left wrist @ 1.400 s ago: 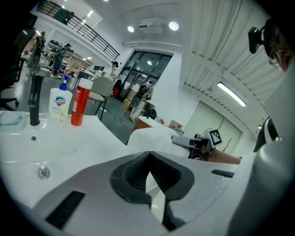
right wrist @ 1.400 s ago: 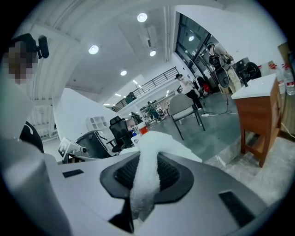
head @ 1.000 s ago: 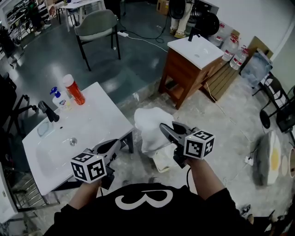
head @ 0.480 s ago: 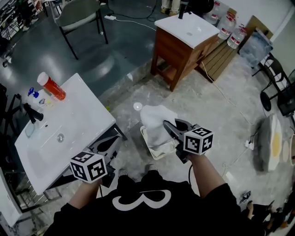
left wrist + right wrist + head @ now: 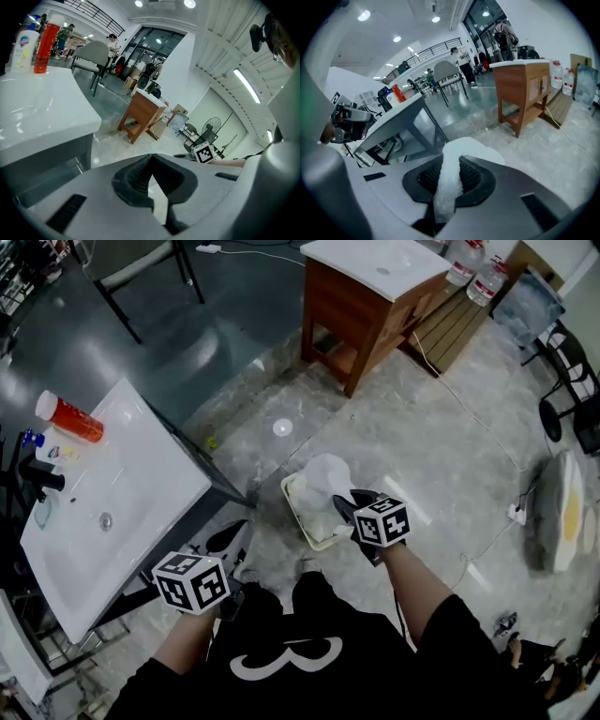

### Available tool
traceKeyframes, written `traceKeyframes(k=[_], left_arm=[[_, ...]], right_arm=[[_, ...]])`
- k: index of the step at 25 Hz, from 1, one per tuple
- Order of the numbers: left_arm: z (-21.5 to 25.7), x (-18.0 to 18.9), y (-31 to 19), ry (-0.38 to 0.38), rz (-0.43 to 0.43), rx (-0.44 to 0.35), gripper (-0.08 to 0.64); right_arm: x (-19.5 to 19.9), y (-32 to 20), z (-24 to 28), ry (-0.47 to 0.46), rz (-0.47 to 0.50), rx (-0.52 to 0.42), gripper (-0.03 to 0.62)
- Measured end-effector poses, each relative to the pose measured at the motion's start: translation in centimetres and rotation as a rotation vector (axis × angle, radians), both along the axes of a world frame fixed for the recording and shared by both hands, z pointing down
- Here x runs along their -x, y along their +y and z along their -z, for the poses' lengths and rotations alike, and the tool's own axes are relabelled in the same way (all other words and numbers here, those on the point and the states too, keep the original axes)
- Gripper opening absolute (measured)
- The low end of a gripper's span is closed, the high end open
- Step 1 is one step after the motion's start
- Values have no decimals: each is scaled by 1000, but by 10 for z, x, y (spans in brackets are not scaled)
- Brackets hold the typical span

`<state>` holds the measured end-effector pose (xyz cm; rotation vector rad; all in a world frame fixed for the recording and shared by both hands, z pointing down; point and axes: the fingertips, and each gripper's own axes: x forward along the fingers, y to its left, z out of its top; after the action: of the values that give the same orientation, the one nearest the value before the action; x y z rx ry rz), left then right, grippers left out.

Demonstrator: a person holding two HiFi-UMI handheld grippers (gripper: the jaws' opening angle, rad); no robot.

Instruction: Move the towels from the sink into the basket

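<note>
Right gripper (image 5: pixel 347 505): pinching a white towel (image 5: pixel 323 474). The right gripper view shows a fold of terry cloth running down between the two pads, and the jaws have just been closing a little tighter on it. The towel bunches above the jaw tips and hangs directly over the basket (image 5: pixel 296 512), a pale rectangular tub on the floor below the person. I cannot tell whether its lowest fold touches the basket.

Left gripper (image 5: pixel 230 534): jaw tips pressed together, nothing between them. It is held low beside the near corner of the sink (image 5: pixel 141 474).

Progress – late, by my reading. The towel is out of the sink and over its target, so only the release is left for this one. The basin looks bare around the drain (image 5: pixel 106 519), with no other towel visible there. The basket holds something pale, possibly towels already dropped, but it is too indistinct to confirm.

Surroundings – an orange bottle (image 5: pixel 70 416) and a black faucet (image 5: pixel 42 476) sit at the far end of the sink top. A wooden vanity (image 5: pixel 361 315) with a white top stands beyond the basket, with water jugs (image 5: pixel 473 263) past it and a chair (image 5: pixel 141 268) at upper left. Cables trail across the floor.

Obstructions: nothing lies between towel and basket. The sink's corner and dark frame stand just beside the basket's left edge, which only matters if the towel swings that way.
</note>
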<state>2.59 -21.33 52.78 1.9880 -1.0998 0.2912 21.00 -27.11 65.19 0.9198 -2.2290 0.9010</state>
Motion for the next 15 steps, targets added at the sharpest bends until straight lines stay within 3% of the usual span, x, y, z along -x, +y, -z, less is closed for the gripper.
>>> traceKeyframes(k=[4,12,15], left_arm=[[-31,-7,5,0,30,42,5],[-66,-18,13,-8,33,84,5],[-75,-20,12,-6,33,102,5]], right_arm=[[-14,2,-56,21,-21,79,54],[-22,3,-113,90,-14,144,65],[-25,2,-120,72,-37,165,216]])
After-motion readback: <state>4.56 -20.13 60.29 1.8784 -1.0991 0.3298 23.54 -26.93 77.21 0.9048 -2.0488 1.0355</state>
